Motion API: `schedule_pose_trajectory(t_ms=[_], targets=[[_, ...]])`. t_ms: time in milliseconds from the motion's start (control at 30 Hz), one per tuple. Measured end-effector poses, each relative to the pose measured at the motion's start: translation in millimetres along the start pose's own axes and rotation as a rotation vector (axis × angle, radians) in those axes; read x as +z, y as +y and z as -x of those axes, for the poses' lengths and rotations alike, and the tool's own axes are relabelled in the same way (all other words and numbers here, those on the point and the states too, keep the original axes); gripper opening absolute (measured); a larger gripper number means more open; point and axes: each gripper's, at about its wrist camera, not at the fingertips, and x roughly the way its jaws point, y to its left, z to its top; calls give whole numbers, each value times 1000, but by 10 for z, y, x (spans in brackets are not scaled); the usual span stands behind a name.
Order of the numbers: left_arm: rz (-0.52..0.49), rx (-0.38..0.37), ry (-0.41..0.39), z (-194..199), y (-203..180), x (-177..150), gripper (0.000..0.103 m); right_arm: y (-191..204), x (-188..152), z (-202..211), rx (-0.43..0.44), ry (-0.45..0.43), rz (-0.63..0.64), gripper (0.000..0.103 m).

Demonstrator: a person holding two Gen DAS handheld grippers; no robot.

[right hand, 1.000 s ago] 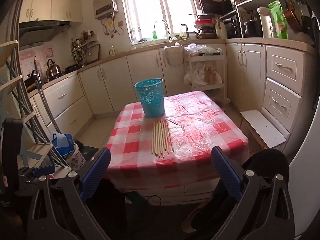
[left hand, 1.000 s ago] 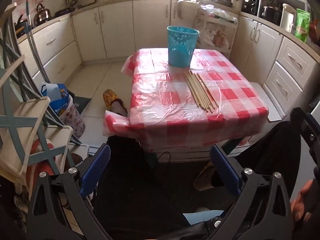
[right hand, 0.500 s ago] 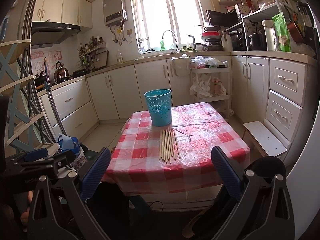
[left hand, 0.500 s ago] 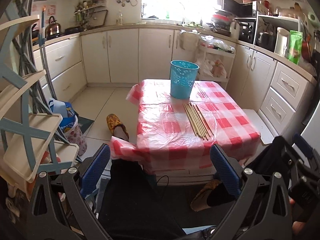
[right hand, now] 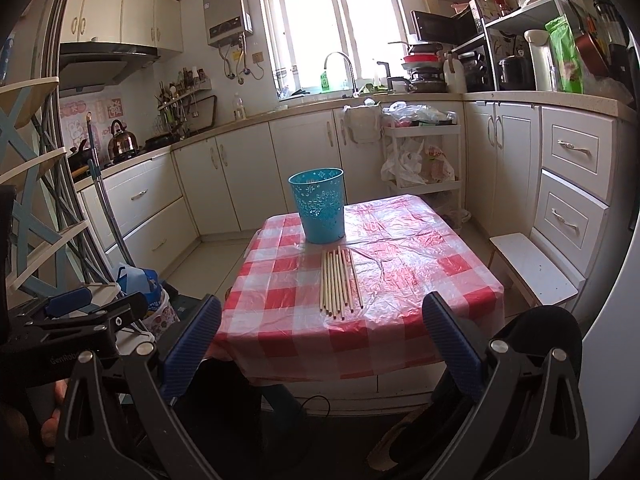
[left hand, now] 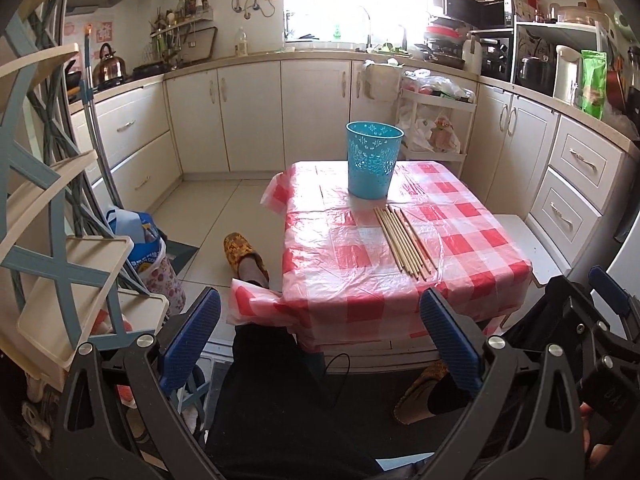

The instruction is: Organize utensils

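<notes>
Several wooden chopsticks (left hand: 405,242) lie side by side on a red-and-white checked table (left hand: 340,264), just in front of a blue perforated basket (left hand: 373,159) standing upright. The same chopsticks (right hand: 339,281), basket (right hand: 319,205) and table (right hand: 400,312) show in the right wrist view. My left gripper (left hand: 320,344) is open and empty, held low before the table's near edge. My right gripper (right hand: 320,344) is open and empty, also short of the table. Each gripper shows at the edge of the other's view.
Cream cabinets and counters line the back and right walls. A folding rack (left hand: 44,240) stands at the left, with a bag (left hand: 148,256) on the floor beside it. A white stool (right hand: 536,268) sits right of the table. The person's legs and slippers (left hand: 240,256) are below the table.
Both grippers have risen and tilted upward, so the table sits lower in each view and more of the kitchen wall shows. Both stay open and empty.
</notes>
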Motion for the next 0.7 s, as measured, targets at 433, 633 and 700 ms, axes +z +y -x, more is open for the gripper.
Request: schedule_pose_trajectory(t_ms=[433, 633, 700], targets=[[41, -20, 40, -97, 102, -80, 96, 83, -48, -84, 13, 33, 33, 97], [40, -21, 52, -114, 65, -109, 96, 103, -73, -71, 14, 26, 38, 97], [28, -19, 47, -97, 29, -115, 96, 57, -70, -45, 16, 16, 28, 97]])
